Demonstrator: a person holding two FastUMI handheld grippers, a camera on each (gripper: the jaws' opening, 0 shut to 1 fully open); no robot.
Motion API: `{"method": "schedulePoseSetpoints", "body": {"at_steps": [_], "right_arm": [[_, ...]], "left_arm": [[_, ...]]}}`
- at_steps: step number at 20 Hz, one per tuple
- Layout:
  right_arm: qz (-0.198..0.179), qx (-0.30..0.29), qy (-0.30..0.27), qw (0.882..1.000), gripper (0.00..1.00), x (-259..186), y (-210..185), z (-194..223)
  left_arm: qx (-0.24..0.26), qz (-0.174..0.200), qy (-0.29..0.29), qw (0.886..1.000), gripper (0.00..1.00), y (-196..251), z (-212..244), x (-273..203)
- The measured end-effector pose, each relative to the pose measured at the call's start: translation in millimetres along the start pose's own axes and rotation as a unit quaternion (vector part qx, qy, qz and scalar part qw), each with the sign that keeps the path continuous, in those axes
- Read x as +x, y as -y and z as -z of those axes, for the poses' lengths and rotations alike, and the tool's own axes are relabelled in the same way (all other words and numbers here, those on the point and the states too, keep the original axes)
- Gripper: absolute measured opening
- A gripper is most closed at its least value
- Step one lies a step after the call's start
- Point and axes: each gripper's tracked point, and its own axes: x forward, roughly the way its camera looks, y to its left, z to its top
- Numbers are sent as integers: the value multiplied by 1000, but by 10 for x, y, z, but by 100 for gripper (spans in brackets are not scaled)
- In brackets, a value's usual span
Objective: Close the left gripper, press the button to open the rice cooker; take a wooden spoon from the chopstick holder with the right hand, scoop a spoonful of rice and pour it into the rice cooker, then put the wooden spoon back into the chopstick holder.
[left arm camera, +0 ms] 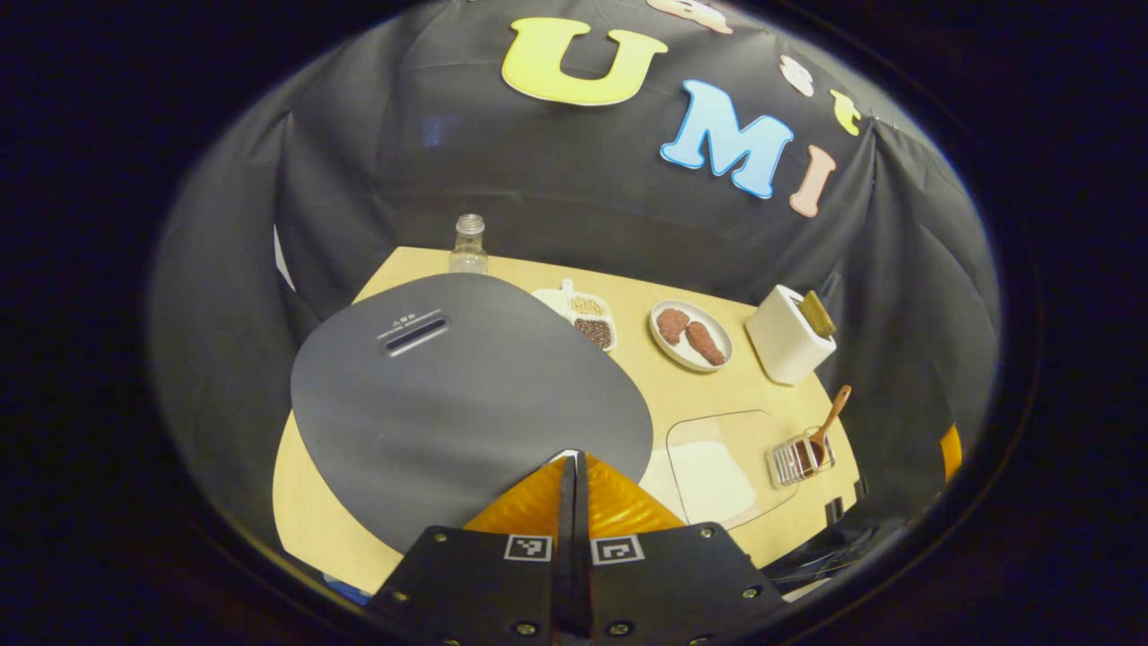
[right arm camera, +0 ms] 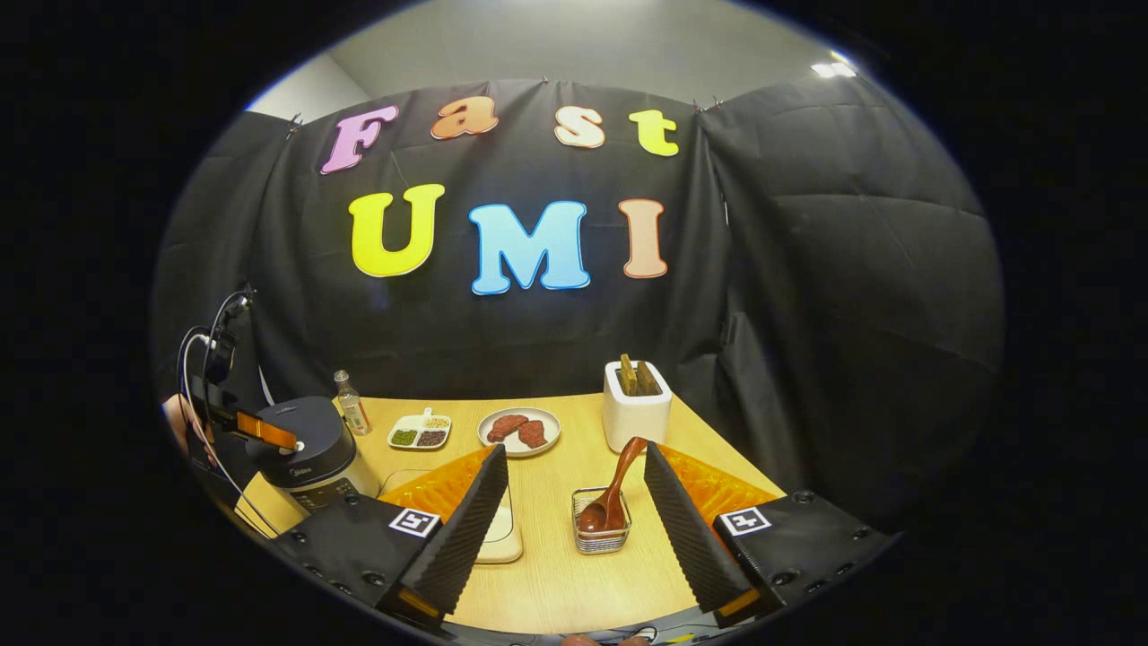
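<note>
Two fingers of the left gripper (left arm camera: 574,467) are sitting pressed together with no gap, holding nothing, in the left gripper view. They are hovering over the near edge of the rice cooker (left arm camera: 448,395), whose dark lid is lying flat and closed; the slot-shaped mark (left arm camera: 414,333) is showing at about 11 o'clock from the tips. I cannot tell whether the tips are touching the lid or where the release button lies. At 3 o'clock from the tips, the chopstick holder (left arm camera: 801,458) is standing with the wooden spoon (left arm camera: 830,420) leaning in it, beside a clear board (left arm camera: 717,467). Farther back are sitting a plate (left arm camera: 691,335), a divided dish (left arm camera: 585,316), a bottle (left arm camera: 468,244) and a white box (left arm camera: 787,334).

Risk, as judged: the closed tips may be landing off the button, so pressing would only be pushing the cooker across the table (left arm camera: 314,511) without releasing the lid.

In the right gripper view, the right gripper (right arm camera: 574,502) is standing wide open, empty, its fingers framing the chopstick holder (right arm camera: 601,529) at 12 o'clock, apart from it. The wooden spoon (right arm camera: 619,484) is resting bowl-down, handle leaning toward 1 o'clock. At 9 o'clock, the left gripper (right arm camera: 269,432) is hanging over the rice cooker (right arm camera: 309,453), a hand (right arm camera: 179,422) behind it.

Risk, as judged: the slanted handle may be slipping between the fingers on closing, or the light holder may be tipping or lifting with the spoon.
</note>
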Motion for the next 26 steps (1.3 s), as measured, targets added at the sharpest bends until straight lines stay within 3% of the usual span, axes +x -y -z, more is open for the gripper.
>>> {"method": "schedulePoseSetpoints", "body": {"at_steps": [2,7,13,15,17,19,21,22,24,26], "right_arm": [[4,4,2,1000,93,-7,41,-19],[13,10,-1,1000,93,-17,179,-26],[2,12,10,1000,97,68,308,-176],[-6,7,11,1000,97,142,365,-206],[-21,16,8,1000,93,250,390,-236],[-35,23,-1,999,98,384,427,-237],[-48,31,0,998,93,505,472,-295],[-54,33,-2,998,97,573,496,-286],[-65,37,-9,997,93,713,541,-257],[-74,45,-19,996,97,855,599,-237]], "left_arm": [[-12,5,8,1000,2,-15,9,21],[-48,-5,32,998,2,-21,-27,-29],[-13,-67,124,990,2,39,-398,-330],[18,-111,185,976,1,54,-750,-645],[49,-160,263,950,1,123,-1135,-1105],[59,-165,332,927,0,351,-1400,-1607],[72,-159,385,906,0,638,-1567,-2053],[79,-166,405,896,0,731,-1621,-2255],[82,-171,424,886,0,875,-1598,-2481],[74,-169,426,886,23,1047,-1469,-2578]]}}
